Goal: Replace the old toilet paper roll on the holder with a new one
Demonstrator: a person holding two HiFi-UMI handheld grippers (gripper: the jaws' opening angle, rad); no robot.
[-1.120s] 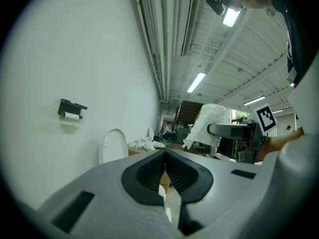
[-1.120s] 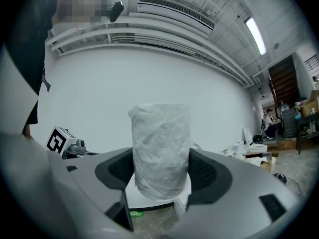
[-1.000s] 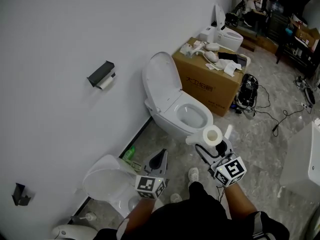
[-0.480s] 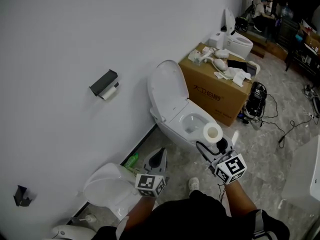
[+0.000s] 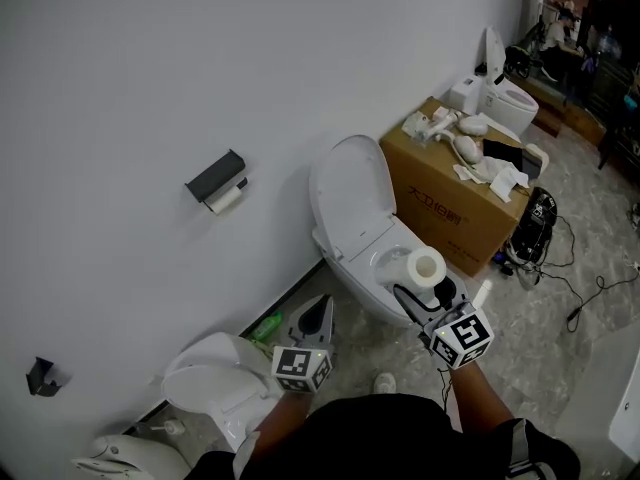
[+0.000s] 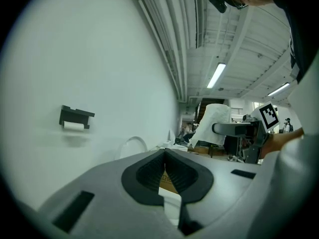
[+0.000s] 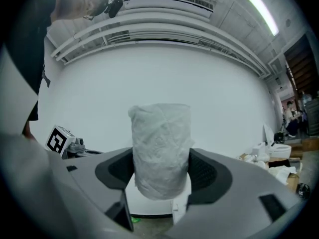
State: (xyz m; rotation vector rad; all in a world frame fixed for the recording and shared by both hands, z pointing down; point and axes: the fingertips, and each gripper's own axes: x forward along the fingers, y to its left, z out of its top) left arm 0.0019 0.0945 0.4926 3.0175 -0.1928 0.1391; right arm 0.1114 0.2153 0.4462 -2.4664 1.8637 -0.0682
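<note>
Approach step: right gripper (image 5: 429, 282) pinches the new roll (image 5: 427, 266) upright over the toilet (image 5: 348, 193); left gripper (image 5: 323, 308) is pressed together, empty. Old roll (image 5: 227, 199) sits in the wall holder (image 5: 215, 175), well apart. Next move, I'd say: close in and pull it out with the left.

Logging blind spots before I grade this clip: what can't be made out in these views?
- The old roll: too small in the head and left gripper views, with its top under the holder, so the amount of paper left is unclear.
- The holder: does not show in the right gripper view, where the new roll fills the middle.
- Print on the cardboard box: too small in the head view.
</note>
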